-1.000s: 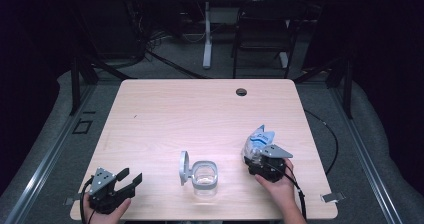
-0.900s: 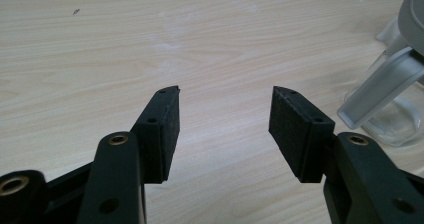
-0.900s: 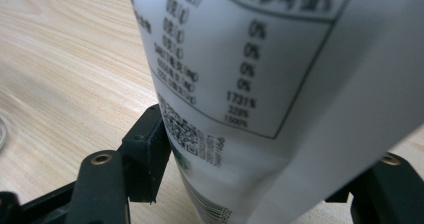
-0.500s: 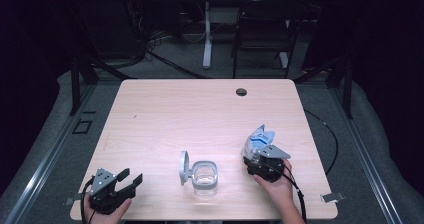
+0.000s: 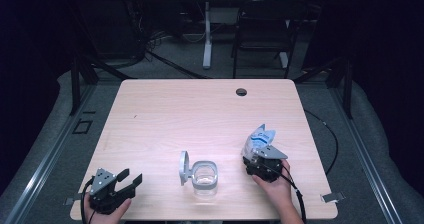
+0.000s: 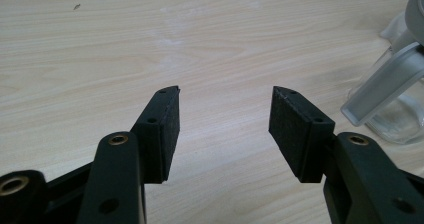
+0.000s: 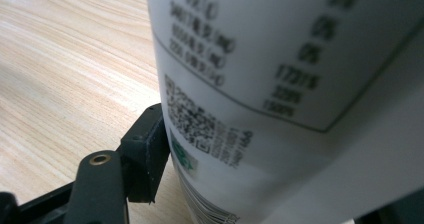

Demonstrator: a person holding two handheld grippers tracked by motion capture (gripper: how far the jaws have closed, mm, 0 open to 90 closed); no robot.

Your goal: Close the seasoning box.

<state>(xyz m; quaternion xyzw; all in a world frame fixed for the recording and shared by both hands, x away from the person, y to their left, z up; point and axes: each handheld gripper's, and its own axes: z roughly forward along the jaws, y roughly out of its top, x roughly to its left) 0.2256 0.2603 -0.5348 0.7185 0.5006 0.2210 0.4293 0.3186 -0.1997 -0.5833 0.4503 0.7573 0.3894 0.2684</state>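
Clamping a light, crinkly pouch (image 5: pixel 259 139) by its lower edge, the right gripper (image 5: pixel 263 165) holds while the left gripper (image 5: pixel 122 180) gapes wide.

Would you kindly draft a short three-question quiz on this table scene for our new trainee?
1. True or false: the left tongs stand open with nothing between them.
2. What are the right tongs shut on? A) a packet B) a spoon C) a cloth
3. Fill in: the lid of the clear jar is flipped ____.

Key: 1 true. 2 A, the white and blue packet, its printed side close in the right gripper view. 3 open, standing at the jar's left in the high view.
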